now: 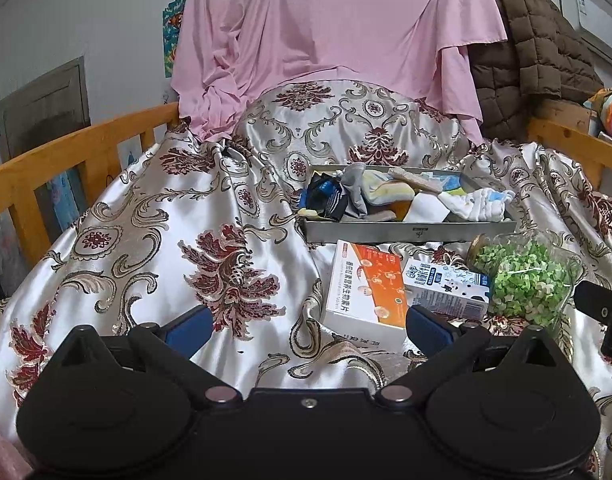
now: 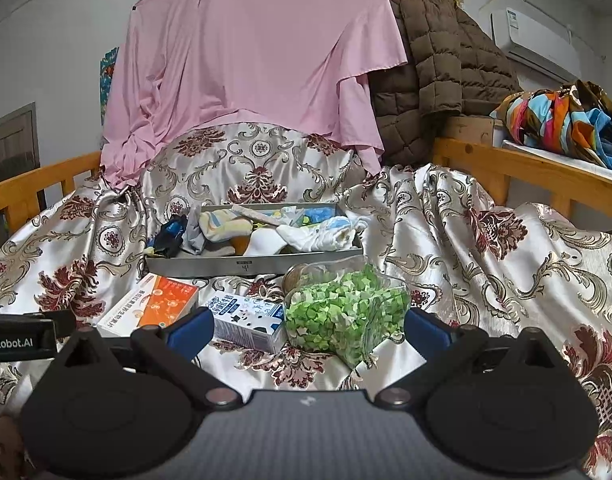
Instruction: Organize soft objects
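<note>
From the left wrist camera, the left tongs stand spread wide over the patterned satin bedspread, with nothing between the 2 blue pads. The metal tray holding the socks and small cloths lies ahead and off to the right of these tongs, its long axis running crosswise to their reach. Between tongs and tray sit an orange-and-white medicine box, just ahead of the right pad, a milk carton further right, and a clear bag of green paper stars beyond that. From the right wrist camera, the right tongs are likewise spread and hold nothing. Here the tray sits almost straight ahead, only slightly left of center, again lying crosswise, with the heap of socks and cloths inside it and a dark sock hanging over its left end. The bag of stars lies right between the pads, the carton just left of it. I judge the right hand better lined up for the tray, though the bag blocks a straight reach.
</note>
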Motion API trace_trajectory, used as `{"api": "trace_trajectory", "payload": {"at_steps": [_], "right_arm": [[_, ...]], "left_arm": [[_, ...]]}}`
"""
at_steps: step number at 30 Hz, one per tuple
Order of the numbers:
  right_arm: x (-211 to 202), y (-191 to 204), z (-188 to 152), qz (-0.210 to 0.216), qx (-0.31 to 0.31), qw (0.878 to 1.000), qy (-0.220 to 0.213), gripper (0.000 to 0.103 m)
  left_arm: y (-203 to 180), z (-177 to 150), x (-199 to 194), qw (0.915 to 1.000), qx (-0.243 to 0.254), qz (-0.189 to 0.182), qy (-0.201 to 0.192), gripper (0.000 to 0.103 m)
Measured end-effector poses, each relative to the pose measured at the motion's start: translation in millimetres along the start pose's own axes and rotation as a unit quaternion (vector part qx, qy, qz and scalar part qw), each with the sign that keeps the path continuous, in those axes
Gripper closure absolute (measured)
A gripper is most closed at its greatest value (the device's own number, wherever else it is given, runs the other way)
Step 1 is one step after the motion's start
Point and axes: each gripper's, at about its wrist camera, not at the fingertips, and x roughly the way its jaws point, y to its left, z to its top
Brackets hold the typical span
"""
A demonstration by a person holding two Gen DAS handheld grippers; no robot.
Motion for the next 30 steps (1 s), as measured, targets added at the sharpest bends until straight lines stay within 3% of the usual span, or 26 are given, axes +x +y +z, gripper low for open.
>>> {"api": "trace_trajectory", "payload": {"at_steps": [30], "right_arm": [[6.0, -2.0, -1.6, -0.007, -0.001, 1.0, 0.01, 0.0]], "left_arm": [[0.0, -3.4, -2.7, 0.9999, 0.011, 0.003, -0.005, 0.001]]}}
